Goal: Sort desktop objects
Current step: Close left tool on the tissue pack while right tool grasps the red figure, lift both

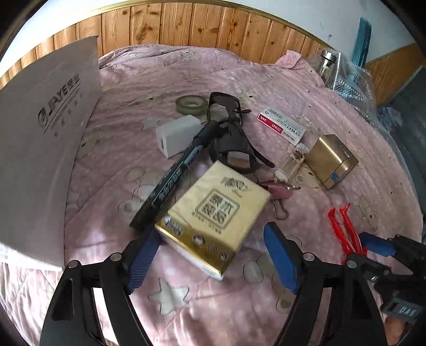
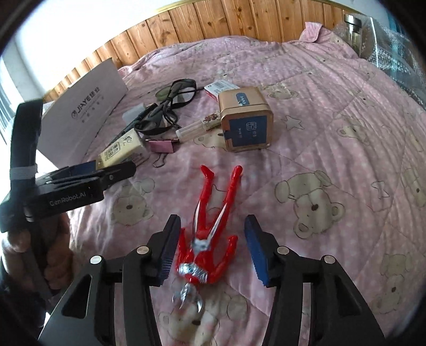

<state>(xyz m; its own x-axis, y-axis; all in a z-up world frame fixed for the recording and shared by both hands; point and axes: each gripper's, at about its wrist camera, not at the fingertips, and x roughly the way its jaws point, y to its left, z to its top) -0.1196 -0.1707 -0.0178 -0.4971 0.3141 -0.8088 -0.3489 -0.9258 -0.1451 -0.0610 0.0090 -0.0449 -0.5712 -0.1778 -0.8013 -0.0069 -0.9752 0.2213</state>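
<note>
While spread wide over a gold tissue pack on the pink quilt, left tool open, blue pads on either side of the pack's near end, apparently not pressing it. Pack lying flat, its far left edge against a black marker pen. Beyond the marker, a white charger block, a roll of clear tape and dark glasses, the marker's tip resting among the glasses' arms. Just right of the pack, a pink binder clip and a small clear tube; farther right, a gold tin and a red-and-white staple box. White cardboard box standing along the left side of the quilt.

Right tool likewise open, straddling a red and silver toy figure that lies on the bed with head near the camera and legs pointing away. Left pad close against the figure's arm, contact unclear; right pad apart from it. Left tool visible in the right wrist view at the left edge, held by a hand, tips at the tissue pack. Wooden panelling behind the bed, a glass jar at the far right corner.
</note>
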